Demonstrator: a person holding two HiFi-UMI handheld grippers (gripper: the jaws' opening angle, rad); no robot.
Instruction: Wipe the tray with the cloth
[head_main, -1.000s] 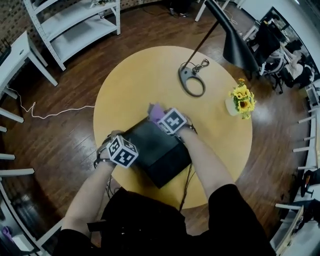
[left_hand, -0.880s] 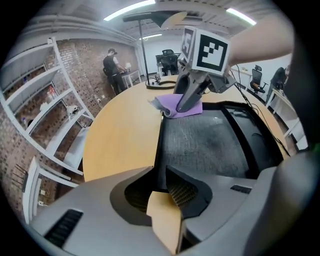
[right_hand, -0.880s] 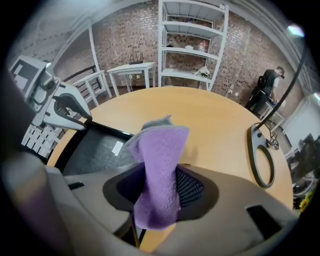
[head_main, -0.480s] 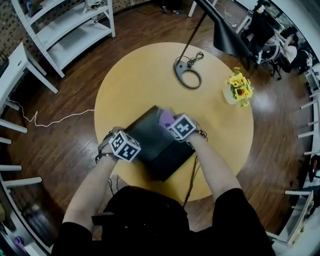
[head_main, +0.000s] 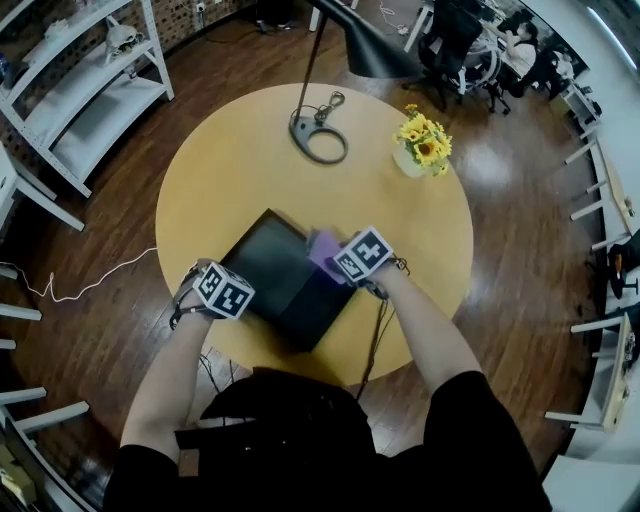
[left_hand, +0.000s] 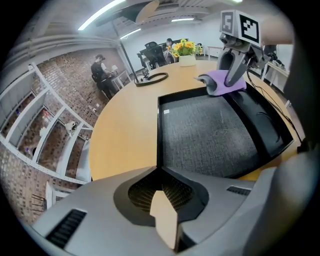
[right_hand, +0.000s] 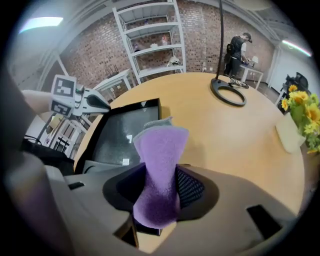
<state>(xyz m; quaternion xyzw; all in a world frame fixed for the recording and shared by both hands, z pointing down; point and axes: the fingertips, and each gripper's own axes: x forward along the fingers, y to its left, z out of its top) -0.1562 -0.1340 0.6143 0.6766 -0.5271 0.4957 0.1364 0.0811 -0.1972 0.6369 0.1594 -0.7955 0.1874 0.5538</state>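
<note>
A black rectangular tray (head_main: 268, 268) lies on the round yellow table (head_main: 215, 170), turned cornerwise to me. My left gripper (head_main: 247, 300) is at the tray's near left corner. In the left gripper view its jaws (left_hand: 161, 172) are shut on the tray (left_hand: 210, 135) rim at that corner. My right gripper (head_main: 336, 262) is shut on a purple cloth (head_main: 322, 247) at the tray's right rim. In the right gripper view the cloth (right_hand: 159, 160) stands up from between the jaws (right_hand: 157, 176), with the tray (right_hand: 120, 132) to its left.
A black lamp base ring (head_main: 318, 138) with its pole stands at the table's far side. A white vase of yellow flowers (head_main: 420, 143) is at the far right. White shelves (head_main: 85, 100) stand on the wooden floor to the left. A cable hangs off the table's near edge.
The left gripper's jaws have closed on the tray's corner. The right gripper with the cloth has shifted from the tray's far corner to its right rim. The head view has swung.
</note>
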